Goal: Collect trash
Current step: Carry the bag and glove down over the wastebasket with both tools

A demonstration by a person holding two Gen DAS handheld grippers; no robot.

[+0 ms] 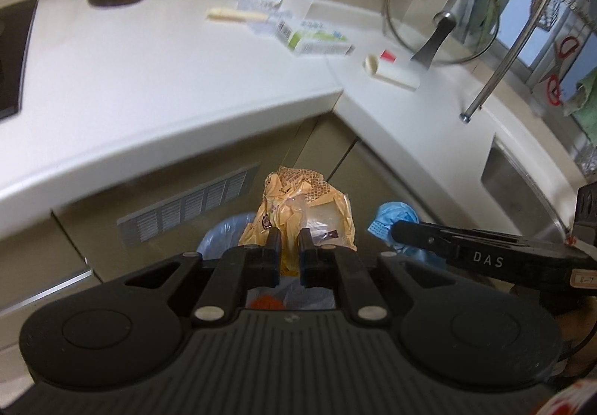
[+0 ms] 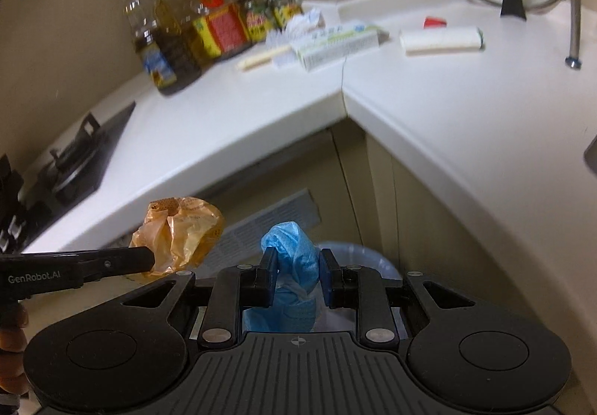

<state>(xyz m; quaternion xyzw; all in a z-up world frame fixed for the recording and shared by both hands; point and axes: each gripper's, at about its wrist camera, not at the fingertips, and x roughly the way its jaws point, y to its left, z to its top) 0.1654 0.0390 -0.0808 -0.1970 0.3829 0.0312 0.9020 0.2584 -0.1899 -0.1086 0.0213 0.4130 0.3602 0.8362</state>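
Left gripper (image 1: 290, 243) clenched on the crumpled yellow wrapper (image 1: 298, 206), which I hold at 12 o'clock above the lined bin (image 2: 358, 258). At 3 o'clock, my right gripper (image 2: 296, 267) grasps the blue wad (image 2: 293, 247) over the same bin, below the white counter (image 1: 149, 79).

A box (image 2: 337, 42) lay on the desk (image 2: 261, 116) between the jars (image 2: 238, 27) on its left and a roll (image 2: 442, 38) on its right. A bin (image 2: 363, 260) stood below the desk corner, under both held wads.
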